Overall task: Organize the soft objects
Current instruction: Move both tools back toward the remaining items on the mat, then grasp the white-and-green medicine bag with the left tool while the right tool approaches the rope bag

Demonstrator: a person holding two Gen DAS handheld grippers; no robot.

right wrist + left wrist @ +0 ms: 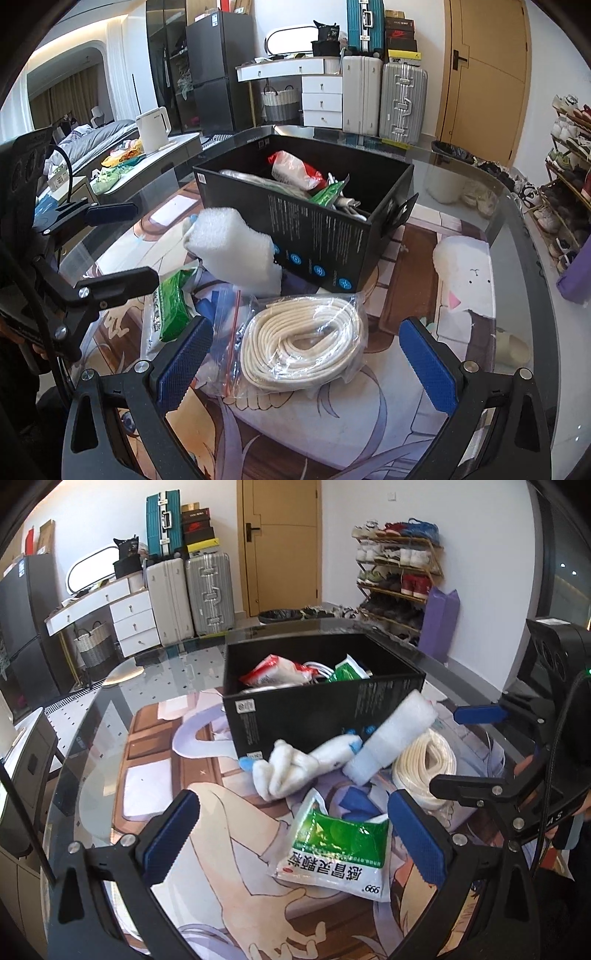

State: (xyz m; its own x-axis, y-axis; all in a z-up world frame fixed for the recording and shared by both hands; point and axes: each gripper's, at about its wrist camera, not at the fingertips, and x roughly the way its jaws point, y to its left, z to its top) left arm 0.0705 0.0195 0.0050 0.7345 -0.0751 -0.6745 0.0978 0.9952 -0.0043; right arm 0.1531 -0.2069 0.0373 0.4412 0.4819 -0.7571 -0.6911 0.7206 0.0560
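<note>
The green-and-white sachet (334, 853) lying on the surface (92, 738) carries "999" in one corner and a row of large Chinese characters, seen upside down in the left wrist view; the smaller print above them is too fine to read. It sits between the blue pads of the left gripper (293, 836), whose jaws are spread wide and touch nothing. A second green sachet (349, 669) and a red-and-white packet (275, 670) lie inside the open black box (317, 709), whose side panels bear columns of tiny white text and a row of round blue icons, none legible. In the background a stacked black shoebox shows a red swoosh mark (398, 35).

Against the box's near wall leans a block of white foam (236, 251), coarse and spongy, tilted with one end up on the box side. Beside it lies a pair of white socks with blue toes (295, 766), bunched and folded over. The coil of cream rope (303, 341) is wound in a flat oval and sealed in a clear zip bag with a red strip; it rests on the printed anime mat (461, 280) just in front of the box. The right gripper (306, 362) hangs over it, jaws spread on either side of the bag, gripping nothing.
</note>
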